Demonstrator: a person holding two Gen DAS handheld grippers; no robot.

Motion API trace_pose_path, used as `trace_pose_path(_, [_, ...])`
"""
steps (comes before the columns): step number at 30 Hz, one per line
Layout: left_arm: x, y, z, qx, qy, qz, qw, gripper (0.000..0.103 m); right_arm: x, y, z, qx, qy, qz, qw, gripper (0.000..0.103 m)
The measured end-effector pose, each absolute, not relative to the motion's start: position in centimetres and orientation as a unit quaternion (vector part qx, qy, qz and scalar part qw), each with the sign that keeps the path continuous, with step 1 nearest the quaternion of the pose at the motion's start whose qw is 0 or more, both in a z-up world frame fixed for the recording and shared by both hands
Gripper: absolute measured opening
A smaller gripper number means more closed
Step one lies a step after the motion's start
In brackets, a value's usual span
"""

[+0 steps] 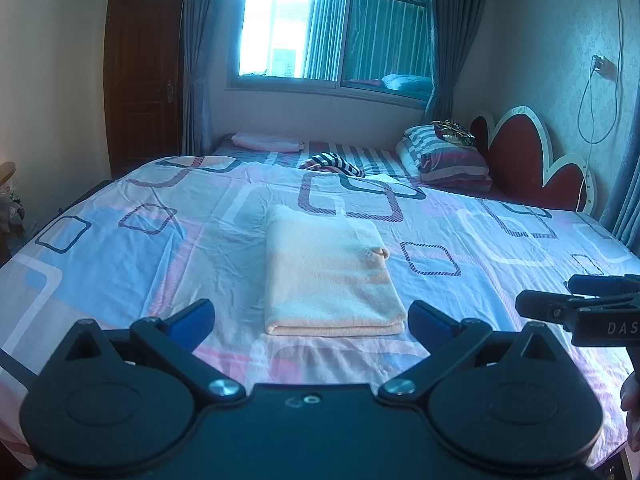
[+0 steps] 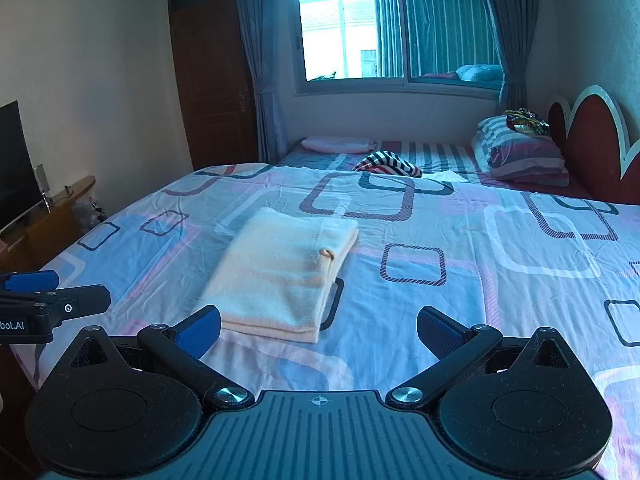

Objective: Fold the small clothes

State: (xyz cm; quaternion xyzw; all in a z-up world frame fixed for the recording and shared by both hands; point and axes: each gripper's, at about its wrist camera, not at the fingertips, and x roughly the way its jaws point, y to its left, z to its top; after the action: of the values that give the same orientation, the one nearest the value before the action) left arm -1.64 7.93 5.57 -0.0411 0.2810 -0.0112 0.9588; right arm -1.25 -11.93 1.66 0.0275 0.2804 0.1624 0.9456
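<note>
A pale peach cloth (image 1: 328,276) lies folded into a neat rectangle on the bed, with a small corner turned up at its right edge. It also shows in the right wrist view (image 2: 284,272). My left gripper (image 1: 310,322) is open and empty, just short of the cloth's near edge. My right gripper (image 2: 318,330) is open and empty, with the cloth's near corner just ahead of its left finger. Each gripper shows at the side of the other's view: the right one (image 1: 568,300) and the left one (image 2: 48,292).
The bed sheet (image 1: 140,248) has a pattern of rounded squares. Striped pillows (image 1: 444,156) and a red headboard (image 1: 520,156) are at the far right. A striped garment (image 2: 388,162) and a pink cloth (image 2: 336,144) lie at the far end. A TV (image 2: 14,168) stands on a cabinet at left.
</note>
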Motion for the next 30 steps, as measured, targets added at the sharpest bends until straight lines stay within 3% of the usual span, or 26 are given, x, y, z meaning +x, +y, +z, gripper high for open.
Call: trace_pose_path(30, [-1.45,7.24,6.1,-0.026,0.273,-0.016,0.961,0.102,-1.48,-12.52,1.96,0.031,0.277,0.161,0.947,0.103])
